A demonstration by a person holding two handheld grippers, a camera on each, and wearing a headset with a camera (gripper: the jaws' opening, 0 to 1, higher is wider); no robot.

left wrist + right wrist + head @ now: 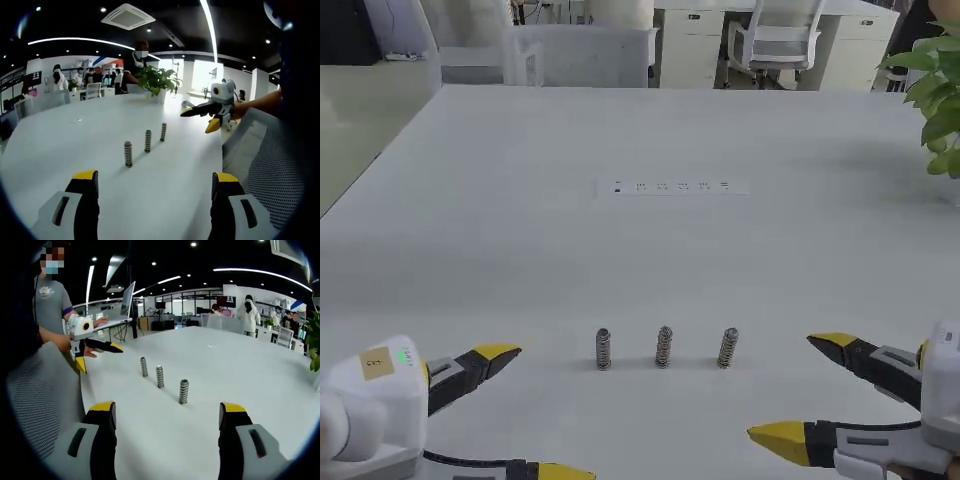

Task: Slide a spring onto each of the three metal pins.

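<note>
The left hand-held gripper (535,410) and right hand-held gripper (790,387) are white, black-jawed, yellow-tipped.

left gripper (552,410): head view, bottom left; its body and lower jaw are cut off by the picture's edge.
right gripper (780,387): bottom right; its body runs off the right and bottom edges.
springs (663,346): three upright in a row; the coils cover whatever is inside, so the pins cannot be made out.
pale strip (672,187): mid-table; its marks are too small to read.
plant (938,90): cut off by the right edge.
chair (775,45): far side, blurred, cut off by the top edge.
</note>
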